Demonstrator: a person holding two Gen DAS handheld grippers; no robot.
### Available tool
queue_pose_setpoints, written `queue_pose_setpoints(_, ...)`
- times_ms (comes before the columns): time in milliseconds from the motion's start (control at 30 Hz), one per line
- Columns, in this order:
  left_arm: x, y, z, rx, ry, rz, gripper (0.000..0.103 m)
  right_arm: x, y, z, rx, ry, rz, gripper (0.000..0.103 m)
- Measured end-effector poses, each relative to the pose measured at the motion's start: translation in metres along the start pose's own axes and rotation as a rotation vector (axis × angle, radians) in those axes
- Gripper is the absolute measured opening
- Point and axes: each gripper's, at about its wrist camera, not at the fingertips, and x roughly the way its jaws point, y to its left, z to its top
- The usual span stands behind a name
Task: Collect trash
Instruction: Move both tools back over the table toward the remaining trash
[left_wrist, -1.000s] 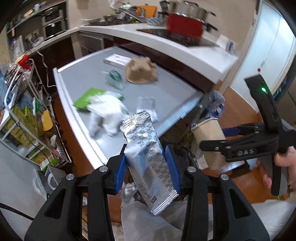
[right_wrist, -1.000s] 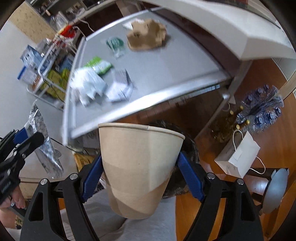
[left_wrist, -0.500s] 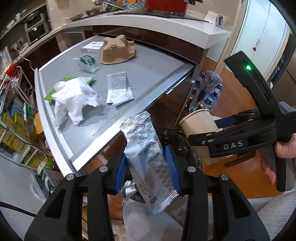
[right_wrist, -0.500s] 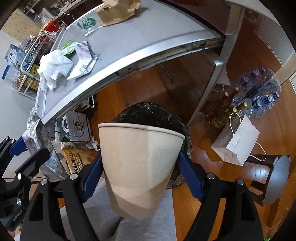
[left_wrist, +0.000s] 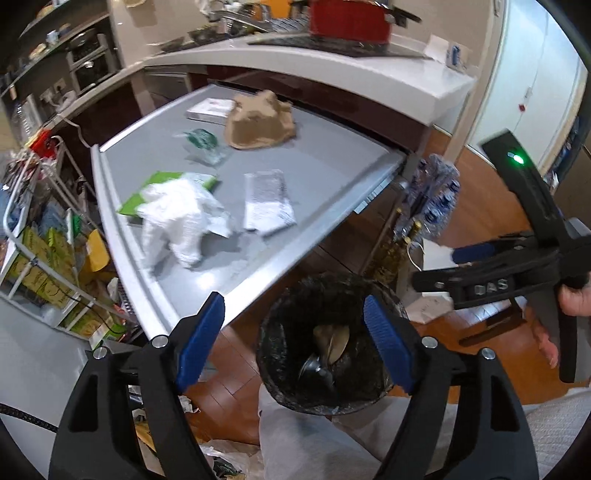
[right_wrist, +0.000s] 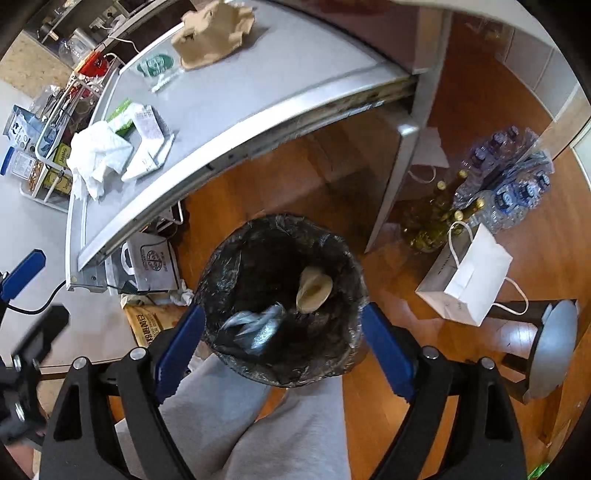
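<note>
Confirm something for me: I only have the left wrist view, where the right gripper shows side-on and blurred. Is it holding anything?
Observer: No. In the right wrist view the right gripper has jaws that have just been opening, and nothing is between them.
Operator: Then where is the paper cup?
Observer: The paper cup lies inside the black-lined bin, which shows between that gripper's fingers.
Operator: Anything on the floor near the bin that I would miss?
Observer: A white paper bag with cord handles stands on the wooden floor, to the right of the bin in that view.
</note>
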Motion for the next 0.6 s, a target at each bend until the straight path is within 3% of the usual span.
queue_pose_setpoints(300,-0.036,0.038,0.030,-0.117,-0.115,0.021,0.079,-0.064,0.023,0.015,-0.065,-0.191,-0.043,0.093)
queue_pose_setpoints(400,-0.049,0.049,0.044,-0.142,-0.176,0.051,0.091,-0.091,0.038,0.031,-0.086,-0.285,-0.048,0.096)
queue_pose_setpoints(600,-0.075,0.084,0.070,-0.202,-0.278,0.108,0.097,-0.134,0.060,0.060,-0.096,-0.444,-0.042,0.099)
